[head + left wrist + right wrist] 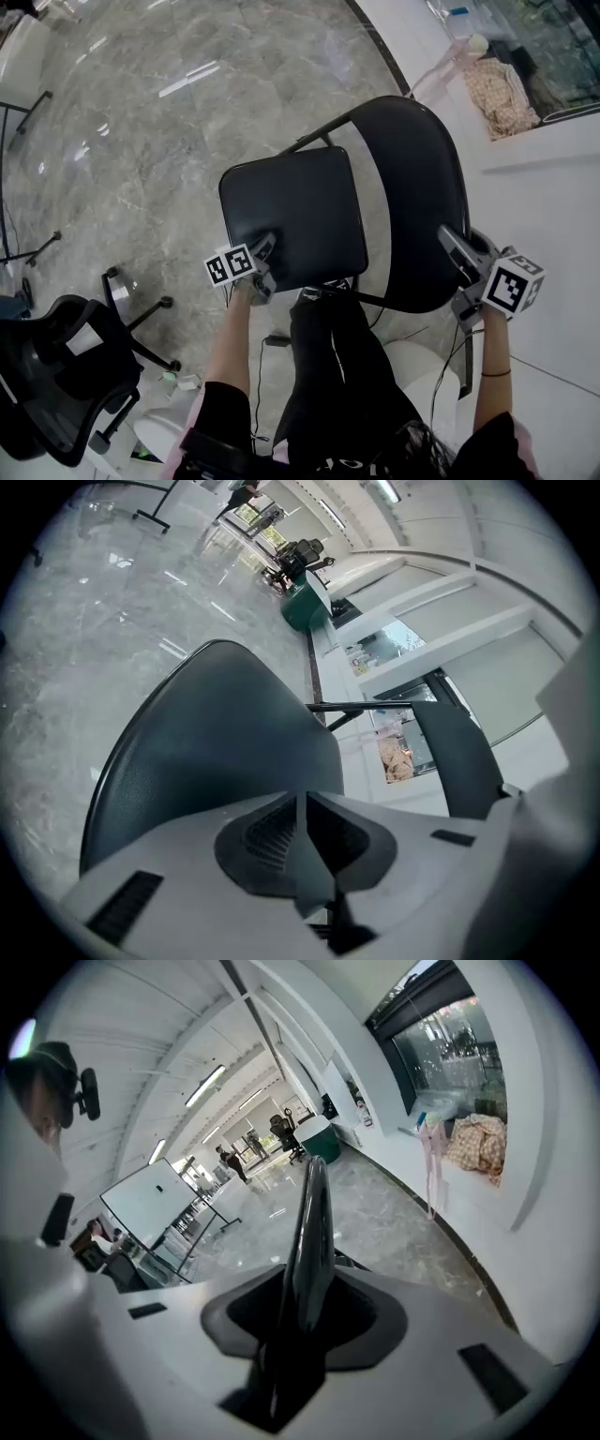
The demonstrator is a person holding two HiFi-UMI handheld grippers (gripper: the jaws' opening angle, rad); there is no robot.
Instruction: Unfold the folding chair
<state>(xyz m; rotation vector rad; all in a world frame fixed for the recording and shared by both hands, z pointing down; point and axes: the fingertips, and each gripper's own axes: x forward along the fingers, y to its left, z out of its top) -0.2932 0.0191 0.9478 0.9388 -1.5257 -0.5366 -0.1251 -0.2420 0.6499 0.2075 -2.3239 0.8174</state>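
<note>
Folding chair (pixel 375 206) stands on the grey marble floor (pixel 141 141) right in front of the person, with a white wall on its right.

Right tool (pixel 455 246): jaws part-way apart, clamped on the near edge of the backrest (pixel 417 178). The right gripper view shows that edge running edge-on between the pads. Judged purpose: to anchor the frame so it cannot swing or skate.

Left tool (pixel 265 251): jaws fully together with nothing between them, tip at the near left corner of the seat (pixel 291 216). Likely working as a blunt pusher to bear the seat down and away from the backrest.

Seat already stands well apart from the backrest. Judged nearly unfolded.

Office chair (pixel 56 375) at near left, not involved.
</note>
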